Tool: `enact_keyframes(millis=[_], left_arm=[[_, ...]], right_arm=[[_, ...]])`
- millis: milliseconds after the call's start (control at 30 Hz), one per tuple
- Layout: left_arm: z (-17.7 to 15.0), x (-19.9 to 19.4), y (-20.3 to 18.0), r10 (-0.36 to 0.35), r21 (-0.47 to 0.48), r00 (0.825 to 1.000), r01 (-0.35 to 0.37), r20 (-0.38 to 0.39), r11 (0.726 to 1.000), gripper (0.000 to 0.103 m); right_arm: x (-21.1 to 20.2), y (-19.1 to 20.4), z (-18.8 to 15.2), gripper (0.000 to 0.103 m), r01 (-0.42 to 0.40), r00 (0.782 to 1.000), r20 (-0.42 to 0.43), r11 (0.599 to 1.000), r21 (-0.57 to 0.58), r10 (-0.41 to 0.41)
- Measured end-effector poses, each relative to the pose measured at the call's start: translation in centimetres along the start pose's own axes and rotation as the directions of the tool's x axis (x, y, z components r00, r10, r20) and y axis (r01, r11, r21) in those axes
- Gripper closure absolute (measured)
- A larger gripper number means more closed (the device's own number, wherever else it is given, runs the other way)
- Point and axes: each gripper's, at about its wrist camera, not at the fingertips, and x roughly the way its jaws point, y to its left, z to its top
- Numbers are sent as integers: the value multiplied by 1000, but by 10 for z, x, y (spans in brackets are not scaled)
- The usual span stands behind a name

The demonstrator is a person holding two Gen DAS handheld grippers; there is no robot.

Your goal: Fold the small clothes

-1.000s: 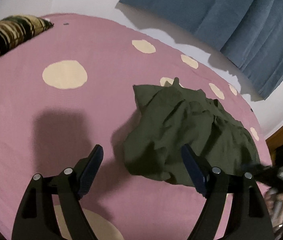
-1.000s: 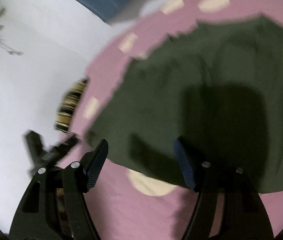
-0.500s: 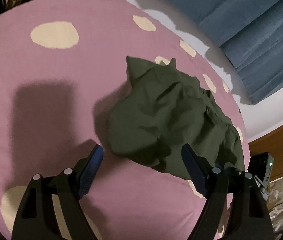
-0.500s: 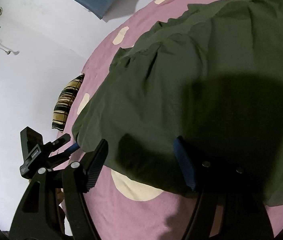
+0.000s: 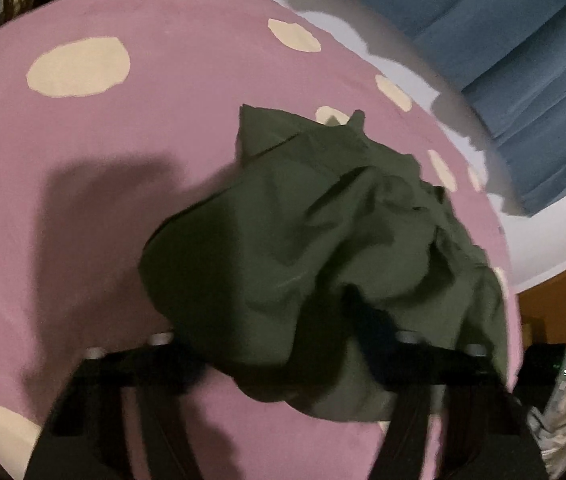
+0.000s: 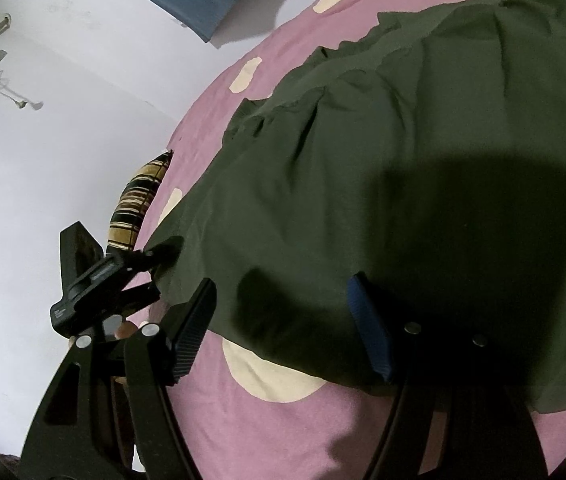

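Closing on my left gripper [image 5: 279,344], the jaws have the near edge of the crumpled olive-green cotton garment [image 5: 323,248] between them; its fingertips are buried under the cloth and the frame is motion-blurred, so I cannot tell whether the pads already press. On my right gripper [image 6: 283,320] the jaws stand released, wide apart, one ribbed black pad [image 6: 193,328] and one blue pad on either side of the garment's hem, not pinching it.

Garment lies on the pink bedsheet with cream oval spots [image 5: 83,160]. Fabric is matte, thin, woven; it is bunched into soft ridges and a raised hump in the left wrist view, flatter with gathered pleats in the right wrist view [image 6: 403,160]. Sheet is smooth, slightly fuzzy. A striped yellow-and-black pillow [image 6: 139,204] sits at the bed's far edge, well apart from the garment. A blue pleated curtain [image 5: 523,80] hangs against the white wall behind.

In the right wrist view my left gripper's black body [image 6: 99,276] is at the garment's corner.

Versus one second ago: left jaws were wide open with the garment ahead of and between the tips; now they have narrowed and cloth covers them. Right jaws are unchanged in width, and the garment's hem has not shifted under them over the last half second.
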Motion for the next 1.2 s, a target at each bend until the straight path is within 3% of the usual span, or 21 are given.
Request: enact_keyframes(millis=[67, 167, 400, 600, 800, 900, 1000, 1100, 1200], left_arm=[[0, 0, -6, 30, 10, 999, -30, 12, 999, 72], [2, -5, -17, 66, 26, 997, -67, 38, 997, 80], [8, -38, -61, 67, 138, 986, -88, 151, 987, 82], [10, -41, -77, 88, 186, 981, -120, 174, 975, 82], [11, -37, -71, 83, 178, 984, -111, 157, 978, 82], [11, -38, -73, 79, 180, 984, -108, 161, 978, 82], [10, -37, -73, 79, 184, 983, -109, 163, 977, 82], [11, -35, -72, 78, 185, 984, -108, 163, 977, 82], [13, -31, -69, 86, 174, 984, -113, 153, 978, 82]], right_arm=[[0, 0, -1, 35, -2, 1000, 3, 1000, -4, 2], [-2, 0, -2, 35, -7, 1000, 8, 1000, -8, 7], [-2, 0, -3, 35, -10, 1000, 18, 1000, -15, 10], [-16, 9, 5, 36, 17, 1000, 21, 1000, 25, -18], [-36, 29, 60, 36, -8, 996, 92, 1000, 2, 8], [-19, 22, 94, 36, -54, 996, 80, 997, 56, 50], [15, 10, 120, 36, -30, 999, 37, 994, 101, 26], [54, -10, 125, 36, 73, 996, -53, 988, 135, -66], [66, -23, 123, 36, 39, 999, -30, 988, 150, -34]])
